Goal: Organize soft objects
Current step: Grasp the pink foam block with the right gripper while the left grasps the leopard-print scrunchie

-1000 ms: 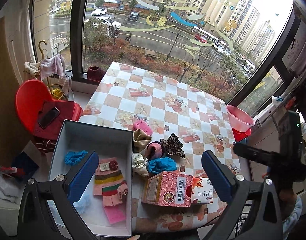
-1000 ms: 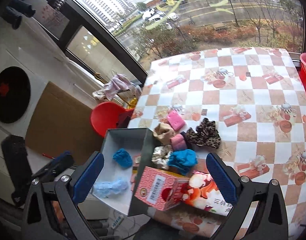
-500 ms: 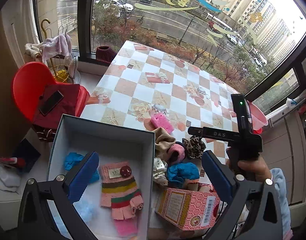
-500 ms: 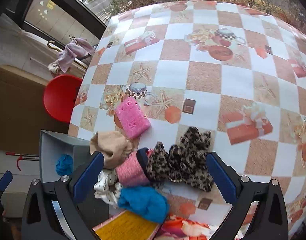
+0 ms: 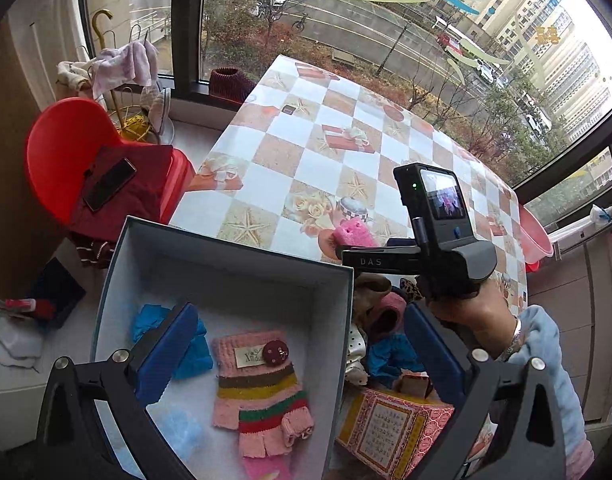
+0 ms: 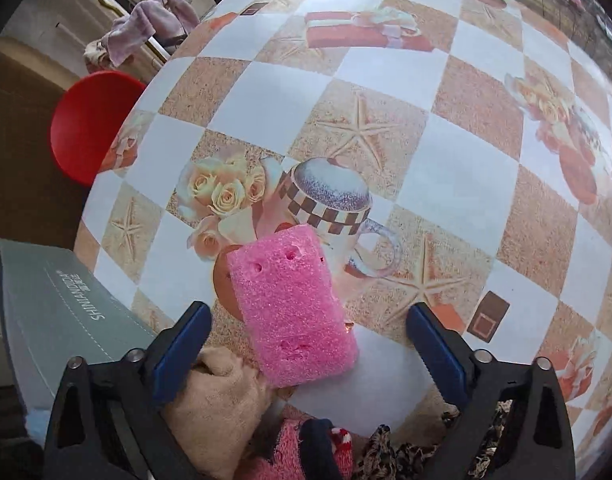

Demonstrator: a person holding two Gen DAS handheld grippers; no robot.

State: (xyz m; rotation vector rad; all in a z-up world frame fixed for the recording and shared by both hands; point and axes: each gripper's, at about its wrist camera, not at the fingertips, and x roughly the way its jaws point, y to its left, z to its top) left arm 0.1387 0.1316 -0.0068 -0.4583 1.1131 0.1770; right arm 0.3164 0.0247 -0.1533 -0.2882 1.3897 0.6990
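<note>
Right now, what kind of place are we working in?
Probably a home, likely a flat several floors up, in a window nook. A table with a checked patterned cloth stands by large windows overlooking a street and apartment blocks, and a red chair beside it holds clothes and a phone.

Left wrist view high above grey box (image 5: 226, 264), right wrist view close over checkered table (image 6: 446, 160), both sharing pink sponge (image 6: 294, 308).

Clutter beyond the table

A red chair (image 5: 70, 152) at nine o'clock carries a dark phone (image 5: 109, 183); a pink basin (image 5: 536, 236) sits at three o'clock, a patterned carton (image 5: 394, 432) at five.
</note>
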